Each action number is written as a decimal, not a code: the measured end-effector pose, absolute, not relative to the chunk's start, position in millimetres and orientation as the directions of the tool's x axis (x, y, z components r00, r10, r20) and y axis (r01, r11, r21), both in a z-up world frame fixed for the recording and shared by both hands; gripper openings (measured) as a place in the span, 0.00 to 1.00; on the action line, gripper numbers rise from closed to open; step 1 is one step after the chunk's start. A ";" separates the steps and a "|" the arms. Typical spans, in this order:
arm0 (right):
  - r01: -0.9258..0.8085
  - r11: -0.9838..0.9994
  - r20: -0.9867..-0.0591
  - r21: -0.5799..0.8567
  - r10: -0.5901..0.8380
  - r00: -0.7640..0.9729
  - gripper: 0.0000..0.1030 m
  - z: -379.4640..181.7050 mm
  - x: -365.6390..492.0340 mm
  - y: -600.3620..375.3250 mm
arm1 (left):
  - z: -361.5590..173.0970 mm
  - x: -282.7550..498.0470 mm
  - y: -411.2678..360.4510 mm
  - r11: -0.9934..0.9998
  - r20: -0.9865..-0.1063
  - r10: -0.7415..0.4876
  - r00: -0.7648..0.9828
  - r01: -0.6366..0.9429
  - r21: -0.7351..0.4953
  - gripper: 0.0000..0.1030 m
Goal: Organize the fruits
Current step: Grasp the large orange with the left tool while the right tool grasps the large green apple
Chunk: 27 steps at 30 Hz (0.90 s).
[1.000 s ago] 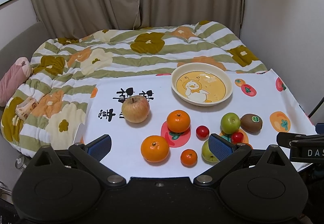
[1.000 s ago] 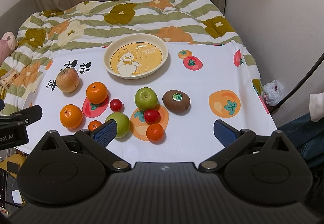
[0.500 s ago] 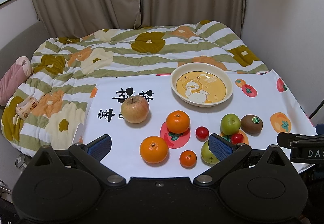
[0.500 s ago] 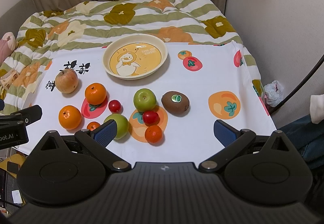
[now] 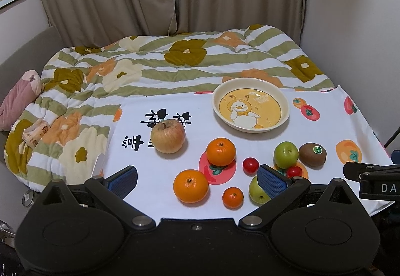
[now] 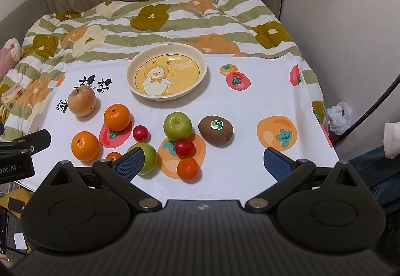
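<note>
Several fruits lie on a white printed cloth (image 5: 325, 131) (image 6: 250, 106): a reddish apple (image 5: 168, 136) (image 6: 82, 101), two oranges (image 5: 221, 151) (image 5: 191, 185), small tangerines (image 5: 233, 197) (image 6: 188, 168), cherry tomatoes (image 5: 251, 165) (image 6: 184, 148), two green apples (image 5: 286, 154) (image 6: 177, 126) and a kiwi (image 5: 312, 154) (image 6: 215, 130). An empty duck-print plate (image 5: 251, 107) (image 6: 167, 75) sits behind them. My left gripper (image 5: 197, 176) is open and empty, above the cloth's near edge. My right gripper (image 6: 203, 163) is open and empty, near the tangerine.
A striped flower quilt (image 5: 175, 63) (image 6: 162, 18) covers the bed behind the cloth. A pink cushion (image 5: 18, 98) lies at the far left. Walls and curtains close the back and right. A white plastic bag (image 6: 338, 116) lies on the floor at right.
Both views have shifted slightly; the fruits sit a little lower and left in the right wrist view. No fruit has moved and both grippers stay open.
</note>
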State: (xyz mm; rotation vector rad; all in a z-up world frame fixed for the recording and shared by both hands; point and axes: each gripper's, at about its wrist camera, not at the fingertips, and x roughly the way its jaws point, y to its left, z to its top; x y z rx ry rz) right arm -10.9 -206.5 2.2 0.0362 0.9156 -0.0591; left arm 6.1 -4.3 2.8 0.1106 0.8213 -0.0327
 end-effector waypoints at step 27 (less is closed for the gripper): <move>-0.036 0.991 -0.783 0.131 0.125 0.609 1.00 -55.3 24.4 -184.4 | -55.9 28.3 15.3 0.973 -0.688 0.031 0.725 0.135 0.187 1.00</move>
